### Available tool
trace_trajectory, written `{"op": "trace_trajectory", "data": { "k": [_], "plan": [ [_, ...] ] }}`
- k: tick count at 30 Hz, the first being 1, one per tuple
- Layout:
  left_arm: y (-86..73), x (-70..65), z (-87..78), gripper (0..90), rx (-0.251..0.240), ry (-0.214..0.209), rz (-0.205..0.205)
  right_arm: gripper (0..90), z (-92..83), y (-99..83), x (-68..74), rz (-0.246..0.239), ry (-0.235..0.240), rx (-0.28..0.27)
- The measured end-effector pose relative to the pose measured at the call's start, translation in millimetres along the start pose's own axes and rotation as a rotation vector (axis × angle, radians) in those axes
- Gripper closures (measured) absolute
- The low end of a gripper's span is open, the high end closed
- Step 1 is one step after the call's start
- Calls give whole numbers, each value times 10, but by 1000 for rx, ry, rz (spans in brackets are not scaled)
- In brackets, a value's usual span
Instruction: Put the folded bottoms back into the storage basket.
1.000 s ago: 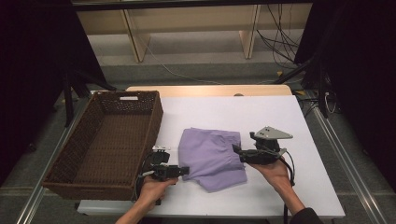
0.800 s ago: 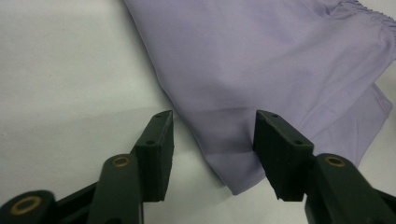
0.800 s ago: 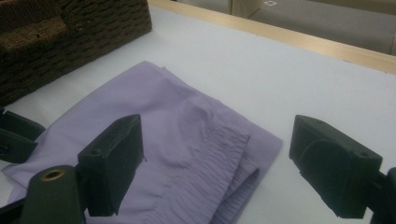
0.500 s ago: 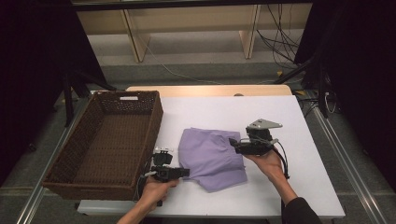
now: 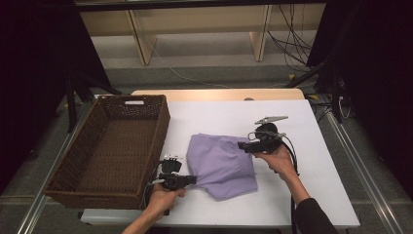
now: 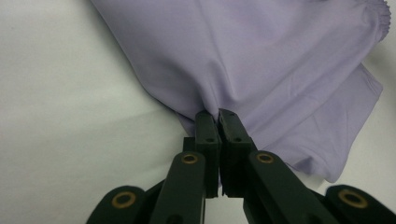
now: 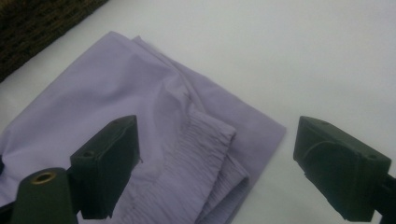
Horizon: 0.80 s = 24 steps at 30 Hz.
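A lilac cloth garment (image 5: 221, 163) lies rumpled on the white table (image 5: 302, 122), with a gathered elastic edge (image 7: 201, 140) near its right side. My left gripper (image 5: 194, 180) is shut on the cloth's near left edge (image 6: 212, 112), and the fabric bunches between its jaws. My right gripper (image 5: 240, 145) hovers over the cloth's right edge with its jaws wide open and nothing between them (image 7: 215, 163).
A brown wicker basket (image 5: 160, 117) stands on the table's left side, close to the cloth. Bare white tabletop stretches behind and to the right of the cloth. Cables and shelving lie on the floor beyond the table.
My right gripper has moved left and away from me, from the cloth's near right side to its right edge. The left gripper has stayed shut on the cloth.
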<state>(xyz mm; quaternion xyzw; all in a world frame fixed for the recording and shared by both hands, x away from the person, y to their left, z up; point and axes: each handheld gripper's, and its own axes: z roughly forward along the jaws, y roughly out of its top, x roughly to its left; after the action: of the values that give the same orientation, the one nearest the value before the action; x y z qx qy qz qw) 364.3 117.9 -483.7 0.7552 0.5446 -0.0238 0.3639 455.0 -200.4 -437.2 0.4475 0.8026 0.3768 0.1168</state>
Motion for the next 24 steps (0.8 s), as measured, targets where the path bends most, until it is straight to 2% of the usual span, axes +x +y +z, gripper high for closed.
{"op": "trace_trajectory", "data": {
  "k": [1, 4, 5, 10, 16, 24],
  "plan": [
    [2, -1, -3, 877, 0, 1, 5, 146, 60, 23, -37, 5, -1, 32],
    [4, -8, -9, 879, 0, 3, 16, 144, 120, 41, -80, 28, 9, 59],
    [7, -10, -16, 879, -2, 3, 21, 146, 175, 47, -120, 39, 20, 93],
    [12, -11, -29, 879, -5, 2, 29, 149, 278, 21, -178, 43, 20, 144],
    [15, -9, -38, 879, -7, 3, 36, 150, 355, 8, -202, 62, 23, 171],
    [16, -3, -55, 880, -7, 8, 48, 162, 470, -14, -180, 55, 41, 217]
  ]
}}
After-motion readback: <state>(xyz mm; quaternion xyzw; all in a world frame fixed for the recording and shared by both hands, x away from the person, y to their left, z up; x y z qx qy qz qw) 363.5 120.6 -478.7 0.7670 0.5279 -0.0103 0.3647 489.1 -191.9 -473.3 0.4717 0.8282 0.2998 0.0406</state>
